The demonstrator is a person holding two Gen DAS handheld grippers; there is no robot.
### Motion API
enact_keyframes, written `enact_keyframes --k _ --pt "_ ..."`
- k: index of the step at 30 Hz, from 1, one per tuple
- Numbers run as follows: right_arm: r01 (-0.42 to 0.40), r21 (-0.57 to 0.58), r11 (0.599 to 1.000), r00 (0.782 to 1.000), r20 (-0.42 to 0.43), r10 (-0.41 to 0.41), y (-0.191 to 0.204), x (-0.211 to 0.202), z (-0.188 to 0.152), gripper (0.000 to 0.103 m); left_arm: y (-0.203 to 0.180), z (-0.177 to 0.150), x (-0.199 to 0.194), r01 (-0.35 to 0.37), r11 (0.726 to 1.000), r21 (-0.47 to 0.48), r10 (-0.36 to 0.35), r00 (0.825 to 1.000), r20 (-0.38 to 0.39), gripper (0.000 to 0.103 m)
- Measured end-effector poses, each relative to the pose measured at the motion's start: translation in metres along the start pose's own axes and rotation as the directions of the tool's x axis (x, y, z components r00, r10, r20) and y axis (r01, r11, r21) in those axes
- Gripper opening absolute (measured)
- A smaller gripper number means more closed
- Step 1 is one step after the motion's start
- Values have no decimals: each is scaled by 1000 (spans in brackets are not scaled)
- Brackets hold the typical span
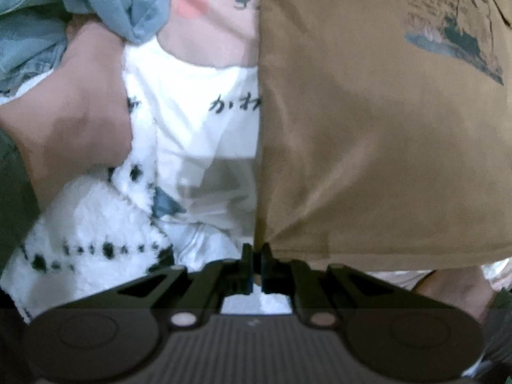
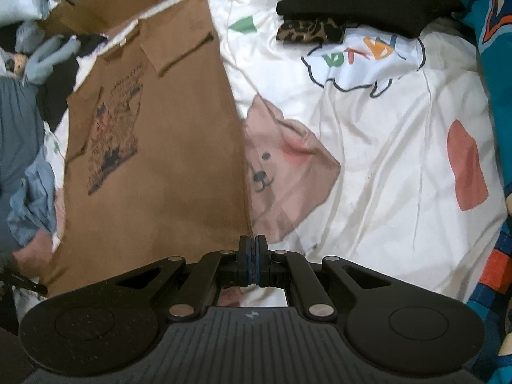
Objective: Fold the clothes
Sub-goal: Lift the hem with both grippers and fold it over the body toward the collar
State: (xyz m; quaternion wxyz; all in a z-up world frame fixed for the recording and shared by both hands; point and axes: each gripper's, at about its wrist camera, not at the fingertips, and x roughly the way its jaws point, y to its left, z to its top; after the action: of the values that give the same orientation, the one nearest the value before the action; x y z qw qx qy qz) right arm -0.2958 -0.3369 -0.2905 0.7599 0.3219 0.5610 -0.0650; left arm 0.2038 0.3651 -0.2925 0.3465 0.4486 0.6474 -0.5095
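The left gripper (image 1: 256, 249) has its jaws pinched together on a lower corner of the brown T-shirt (image 1: 377, 147), whose cloth fans up toward one o'clock in the left wrist view. At nine o'clock lies a fuzzy white garment with black dots (image 1: 86, 230), and a pale blue garment (image 1: 105, 3) is bunched at eleven.

The right gripper (image 2: 255, 246) is likewise clamped tight on the shirt's edge – the fabric runs from its tips up toward eleven o'clock, with the dark chest print (image 2: 112, 134) at ten. The shirt lies over a white bedsheet (image 2: 384, 160) printed with a bear face (image 2: 275, 166) (just right of the hem). Folded black clothing (image 2: 361, 0) sits at one o'clock.
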Motion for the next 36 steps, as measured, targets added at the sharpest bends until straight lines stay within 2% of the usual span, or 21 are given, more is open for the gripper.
enact_keyframes --k 8,12,22,30,36 --pt "-34 -26 999 999 35 34 11 2 24 0 6 18 -26 -14 1000 23 12 998 69 4" --pt "-51 -38 998 997 57 53 19 -1 38 0 18 32 -37 -7 1000 -4 7 994 105 4" --pt "-72 -69 995 989 121 80 46 0 92 0 19 70 -61 -16 1000 -10 17 981 192 4" --pt "-59 -81 995 988 139 70 66 15 133 0 28 112 -75 -13 1000 -19 18 970 243 4" --pt "-26 -80 996 989 140 37 77 35 163 0 33 146 -82 -12 996 -84 35 960 277 4"
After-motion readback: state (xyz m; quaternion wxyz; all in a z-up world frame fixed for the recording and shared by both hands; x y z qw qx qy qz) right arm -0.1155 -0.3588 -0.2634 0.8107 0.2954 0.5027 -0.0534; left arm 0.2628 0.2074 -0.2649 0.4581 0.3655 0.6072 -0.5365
